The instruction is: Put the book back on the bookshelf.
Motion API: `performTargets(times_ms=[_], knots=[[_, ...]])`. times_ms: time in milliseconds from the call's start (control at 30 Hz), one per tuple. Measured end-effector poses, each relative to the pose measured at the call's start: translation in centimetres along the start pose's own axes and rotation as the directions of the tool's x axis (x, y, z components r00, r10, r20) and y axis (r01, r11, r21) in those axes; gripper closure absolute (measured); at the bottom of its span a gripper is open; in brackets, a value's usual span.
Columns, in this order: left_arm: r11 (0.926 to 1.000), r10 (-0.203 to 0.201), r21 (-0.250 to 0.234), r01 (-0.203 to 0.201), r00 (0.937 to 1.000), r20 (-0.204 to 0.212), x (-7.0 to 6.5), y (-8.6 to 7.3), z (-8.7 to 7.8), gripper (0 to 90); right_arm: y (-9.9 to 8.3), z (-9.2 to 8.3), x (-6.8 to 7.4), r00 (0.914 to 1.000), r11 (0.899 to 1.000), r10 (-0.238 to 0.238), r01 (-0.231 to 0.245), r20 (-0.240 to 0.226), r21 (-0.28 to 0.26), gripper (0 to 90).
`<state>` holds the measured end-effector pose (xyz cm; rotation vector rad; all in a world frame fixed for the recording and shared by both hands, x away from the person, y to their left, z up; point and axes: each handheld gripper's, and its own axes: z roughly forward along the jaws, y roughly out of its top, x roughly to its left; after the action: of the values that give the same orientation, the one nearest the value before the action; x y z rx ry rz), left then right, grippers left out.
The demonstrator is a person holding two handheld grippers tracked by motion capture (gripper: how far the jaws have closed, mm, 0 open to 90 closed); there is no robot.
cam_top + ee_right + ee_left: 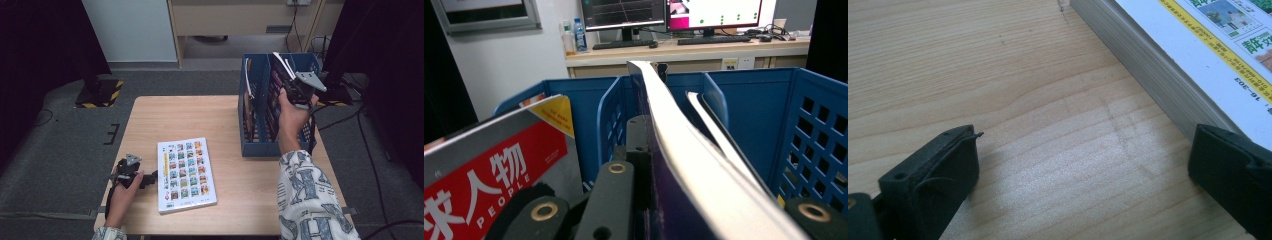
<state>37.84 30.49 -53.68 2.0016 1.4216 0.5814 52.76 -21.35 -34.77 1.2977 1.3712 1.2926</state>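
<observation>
Two tongs over a pale wooden table (165,117): left (1083,160) agape, right (659,200) clamping a purple book (684,180).

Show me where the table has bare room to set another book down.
The widest bare stretch of table lies behind the flat book, left of the blue rack. A smaller patch runs between the book and the sleeve, in front of the rack. It is crowded at the rack, where the right gripper holds a purple book, and at the book's left edge by the left gripper.
</observation>
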Motion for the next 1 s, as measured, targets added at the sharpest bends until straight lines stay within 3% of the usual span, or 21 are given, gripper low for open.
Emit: performTargets(times_ms=[500,1000], knots=[[1.0000,0.000,0.000,0.000,1.0000,0.000,0.0,0.0,0.0,0.0,-0.7,0.1,0.4,0.9986,0.999,-0.053,0.053,-0.003,0.004,82.4],[1.0000,0.000,0.000,0.000,1.0000,0.000,0.0,0.0,0.0,0.0,-2.4,0.5,0.7,0.9991,0.999,-0.042,0.042,0.011,0.007,82.5]])
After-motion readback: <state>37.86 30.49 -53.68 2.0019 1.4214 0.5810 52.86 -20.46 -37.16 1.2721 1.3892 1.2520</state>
